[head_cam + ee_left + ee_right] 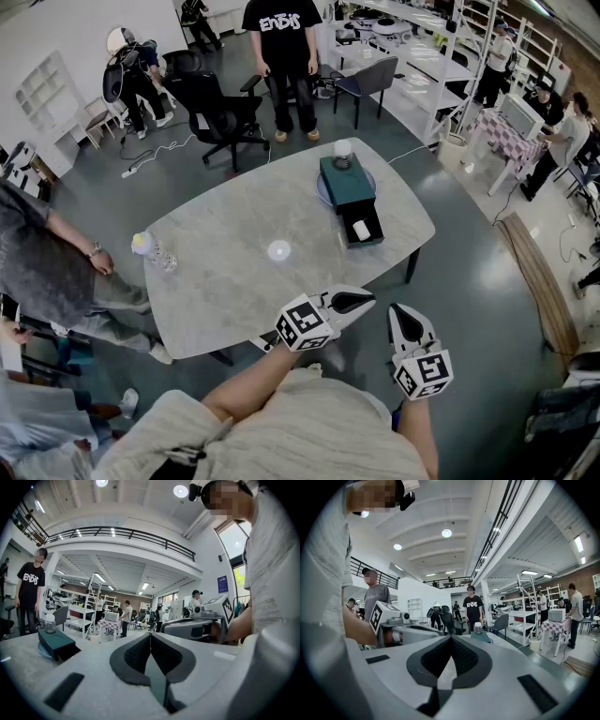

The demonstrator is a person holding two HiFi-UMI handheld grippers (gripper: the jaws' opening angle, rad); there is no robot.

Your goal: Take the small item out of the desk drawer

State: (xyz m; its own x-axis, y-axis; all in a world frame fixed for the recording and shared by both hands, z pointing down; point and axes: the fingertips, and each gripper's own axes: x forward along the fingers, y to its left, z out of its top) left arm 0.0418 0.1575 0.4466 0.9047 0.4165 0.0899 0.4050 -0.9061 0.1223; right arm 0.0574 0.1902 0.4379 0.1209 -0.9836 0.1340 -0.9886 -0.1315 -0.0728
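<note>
Closest to the head camera, my left tool and right tool hang side by side just off the near edge of the grey table, both pointing away from the body, neither touching anything on it. I read the jaws in each tool's own view. The left tool's dark pads meet at the tip with nothing between them. The right tool's pads are likewise pressed together and empty.

Only the head view looks down into the drawer. It stands pulled out of a teal box at the far right of the table, well apart from both tools. Inside lies the small item, a white, rounded, roughly rectangular piece against the dark drawer floor. A jar with a pale lid sits on top of the box.

The left tool's view catches the box side-on at table height, jar on top, and the right tool crossing the frame. The drawer's inside does not show there. The right tool's view shows box and jar small beyond its jaws, and a person in a black shirt standing behind them. A plastic bottle lies at the table's left end.
</note>
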